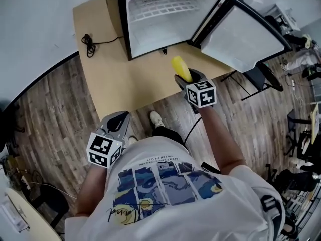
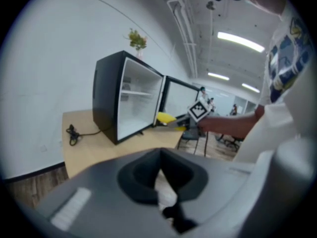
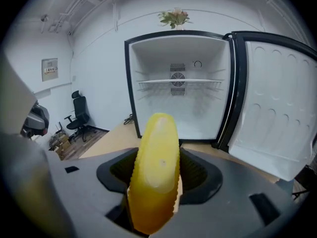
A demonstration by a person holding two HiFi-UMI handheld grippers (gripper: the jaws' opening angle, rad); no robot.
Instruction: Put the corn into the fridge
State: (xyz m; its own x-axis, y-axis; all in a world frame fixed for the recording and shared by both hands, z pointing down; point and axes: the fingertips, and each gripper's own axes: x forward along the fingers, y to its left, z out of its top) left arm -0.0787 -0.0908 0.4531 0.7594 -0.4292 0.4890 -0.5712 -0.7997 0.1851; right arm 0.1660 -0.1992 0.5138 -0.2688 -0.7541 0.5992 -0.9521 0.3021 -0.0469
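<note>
Left gripper (image 2: 161,175) seemingly closed, empty, open fridge (image 2: 136,103), corn (image 2: 165,117) beyond

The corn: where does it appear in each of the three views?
Head view: corn upper middle, in the right gripper, before the fridge.
Left gripper view: small, centre, at the fridge's opening.
Right gripper view: lower centre, large, between the jaws.
Shared landmark: the open black fridge.

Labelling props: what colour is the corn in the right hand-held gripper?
The corn is yellow, clearest in the right gripper view.
</note>
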